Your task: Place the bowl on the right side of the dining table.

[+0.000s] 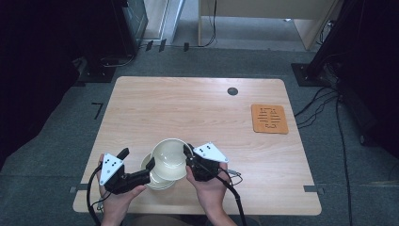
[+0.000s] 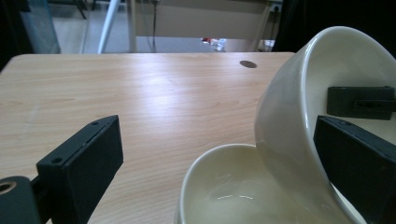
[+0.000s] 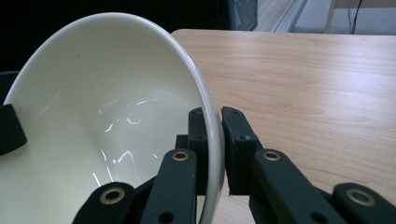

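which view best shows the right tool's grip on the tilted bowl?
Right gripper view: the right tool is shut on the tilted bowl, one jaw inside the rim, one outside. High view shows that bowl tipped over a lower bowl, grip small. Left gripper view shows its outer wall between the open left tool's jaws.

A light wooden table [image 1: 188,108] carries a cream lower bowl [image 1: 157,182] and an orange mat [image 1: 269,118].
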`<action>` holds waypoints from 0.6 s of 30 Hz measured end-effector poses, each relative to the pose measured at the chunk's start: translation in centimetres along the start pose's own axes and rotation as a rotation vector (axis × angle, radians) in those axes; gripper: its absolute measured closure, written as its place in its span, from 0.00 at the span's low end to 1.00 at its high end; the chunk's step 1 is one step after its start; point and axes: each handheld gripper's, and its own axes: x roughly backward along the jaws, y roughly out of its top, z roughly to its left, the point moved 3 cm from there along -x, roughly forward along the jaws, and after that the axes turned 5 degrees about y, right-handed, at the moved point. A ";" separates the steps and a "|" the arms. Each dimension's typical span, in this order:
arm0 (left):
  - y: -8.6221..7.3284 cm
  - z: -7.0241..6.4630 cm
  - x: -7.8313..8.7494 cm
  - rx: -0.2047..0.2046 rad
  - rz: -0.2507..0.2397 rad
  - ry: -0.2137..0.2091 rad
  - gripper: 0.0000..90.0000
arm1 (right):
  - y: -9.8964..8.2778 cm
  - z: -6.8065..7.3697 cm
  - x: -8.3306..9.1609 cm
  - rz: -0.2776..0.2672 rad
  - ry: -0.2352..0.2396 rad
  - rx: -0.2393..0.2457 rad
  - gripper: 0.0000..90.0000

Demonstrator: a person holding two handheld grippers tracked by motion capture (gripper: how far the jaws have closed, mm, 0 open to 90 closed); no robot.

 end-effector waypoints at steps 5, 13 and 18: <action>0.0 -0.2 0.1 -0.003 -0.003 -0.023 0.02 | 0.1 -0.4 0.3 -0.009 -0.012 -0.001 0.93; 0.2 -0.3 0.4 -0.006 -0.015 -0.042 0.02 | 0.4 -1.3 0.6 -0.021 -0.046 -0.016 0.93; 0.2 -0.1 0.4 -0.007 -0.012 -0.042 0.02 | 0.5 -1.9 0.8 -0.025 -0.064 -0.020 0.93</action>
